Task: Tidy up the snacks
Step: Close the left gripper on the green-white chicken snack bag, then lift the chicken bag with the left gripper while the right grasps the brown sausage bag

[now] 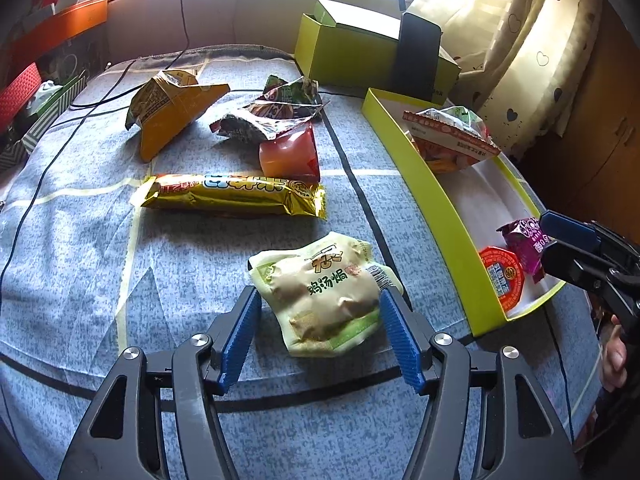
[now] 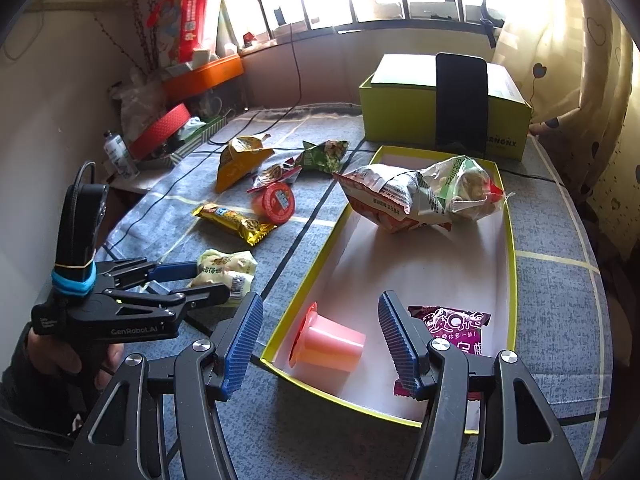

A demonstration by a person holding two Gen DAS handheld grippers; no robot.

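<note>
Straddling a pale green snack pouch (image 1: 320, 292), the left gripper (image 1: 318, 336) has its jaws spread, the blue pads (image 1: 240, 340) flanking the pouch's sides; whether they touch the wrapper cannot be told, and no squeeze shows. The pouch lies on the blue-grey cloth (image 1: 100, 260) of the bench, low in the left wrist view. Above it a gold-wrapped bar (image 1: 236, 194) lies crosswise, then a red jelly cup (image 1: 290, 156) on its side, crumpled foil bags (image 1: 272, 116) and an orange bag (image 1: 172, 116) toward the upper left. At the right runs a shallow yellow-green tray (image 1: 424, 184) holding a white-and-red bag (image 1: 452, 136) at its far end. The right gripper (image 2: 320, 344) hangs with jaws spread and nothing between them over the tray's near end, where a pink jelly cup (image 2: 332, 344) lies tipped over in the lower middle of the right wrist view, a purple packet (image 2: 456, 328) just to its right. Beyond the tray stands a closed yellow-green box (image 2: 404, 108) with a dark phone (image 2: 460, 100) leaning against it.
</note>
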